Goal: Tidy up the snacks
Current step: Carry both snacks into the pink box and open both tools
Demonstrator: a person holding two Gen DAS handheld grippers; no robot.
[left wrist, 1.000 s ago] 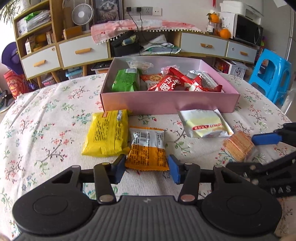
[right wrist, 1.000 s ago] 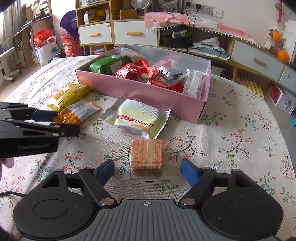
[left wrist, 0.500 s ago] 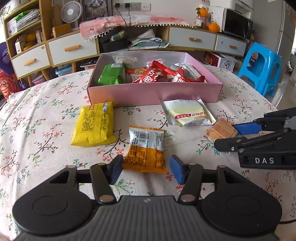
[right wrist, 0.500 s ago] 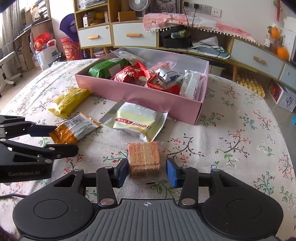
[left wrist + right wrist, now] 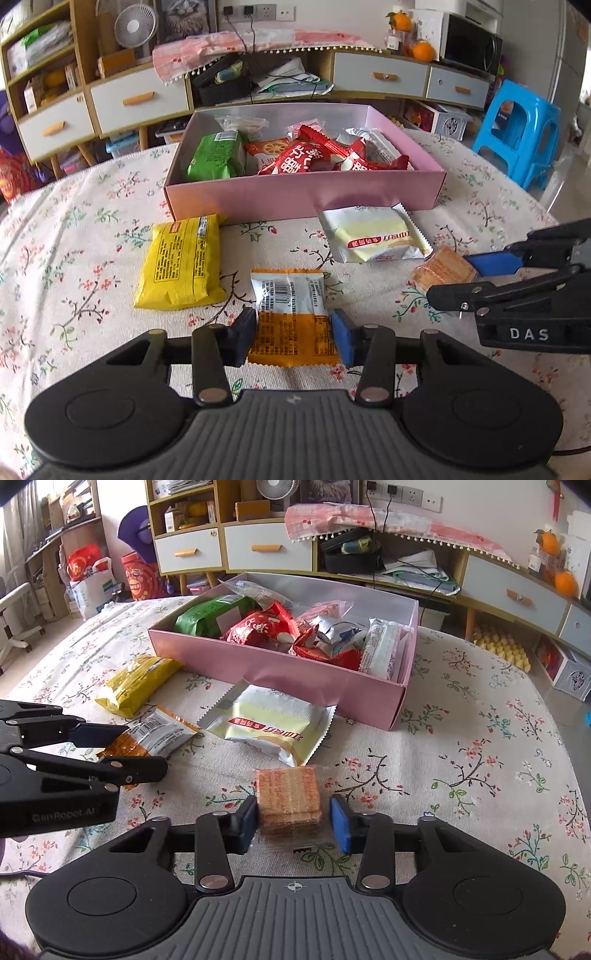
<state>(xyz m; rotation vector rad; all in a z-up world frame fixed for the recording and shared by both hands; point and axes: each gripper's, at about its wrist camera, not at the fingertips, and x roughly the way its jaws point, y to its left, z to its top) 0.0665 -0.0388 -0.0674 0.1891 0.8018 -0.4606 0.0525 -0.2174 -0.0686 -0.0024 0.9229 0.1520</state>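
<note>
left hand-held gripper (image 5: 291, 338): pinching orange-and-silver foil snack packet (image 5: 290, 314) | right hand-held gripper (image 5: 293, 821): spread, straddling clear-wrapped square wafer stack (image 5: 289, 797) | both snacks probably destined for open pink cardboard box (image 5: 280, 672)

We are seeing the pink box (image 5: 303, 192) holding assorted snacks. Lying flat before it: yellow packet (image 5: 181, 262) front-left, orange-and-white packet (image 5: 291, 317) nearer, cream packet (image 5: 373, 236) front-right, clear-wrapped wafers (image 5: 288, 794) nearest.

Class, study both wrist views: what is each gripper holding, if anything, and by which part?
The left gripper pinches the orange snack packet by the side edges of its near, orange end. The right gripper brackets the wafer pack; a firm hold cannot be told.
</note>
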